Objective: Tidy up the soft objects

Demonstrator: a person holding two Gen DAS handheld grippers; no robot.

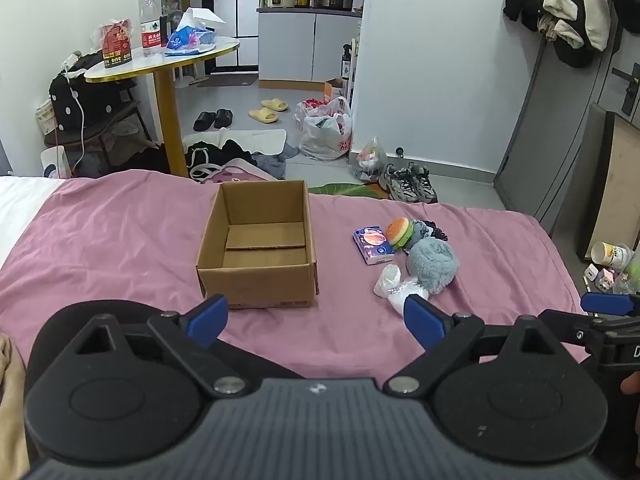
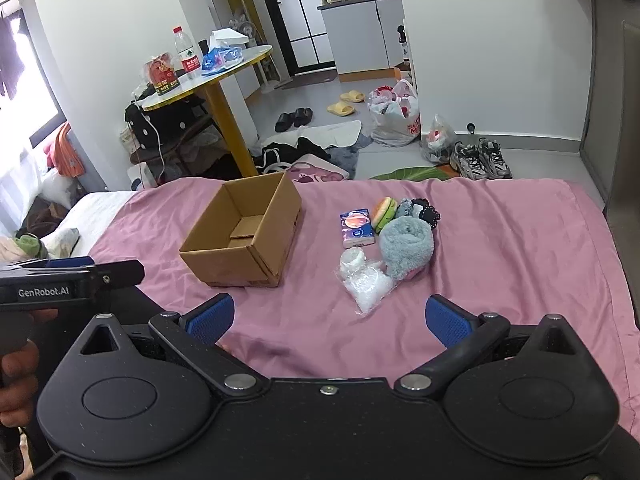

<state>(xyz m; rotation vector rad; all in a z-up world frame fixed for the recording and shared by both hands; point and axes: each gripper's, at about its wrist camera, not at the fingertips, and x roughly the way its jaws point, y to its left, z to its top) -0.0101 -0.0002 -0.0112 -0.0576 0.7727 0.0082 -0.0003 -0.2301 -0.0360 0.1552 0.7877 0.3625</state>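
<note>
**On the bed: box empty, nothing picked up yet**

From the left wrist view, the open brown cardboard box sits mid-bed on the pink bedsheet, empty, its long axis running toward the foot edge of the bed. To its right lies the cluster of soft things: a blue printed tissue pack, a burger-shaped plush toy, a fluffy grey-blue plush bundle and a clear crinkled plastic bag nearest the camera. The left gripper hangs over the near part of the bed, jaws spread wide, pinching nothing.

From the right wrist view, the right gripper is likewise spread and empty, aimed down toward the plastic bag. The bag lies slantwise, one end toward the tissue pack, the other toward the near edge. The grey-blue bundle touches it on the right; its long axis runs away from the camera.

My judgement: this is the start, before any grasp. Next the right gripper should reach forward and close across the narrow width of one item, then carry it left to the box.
</note>
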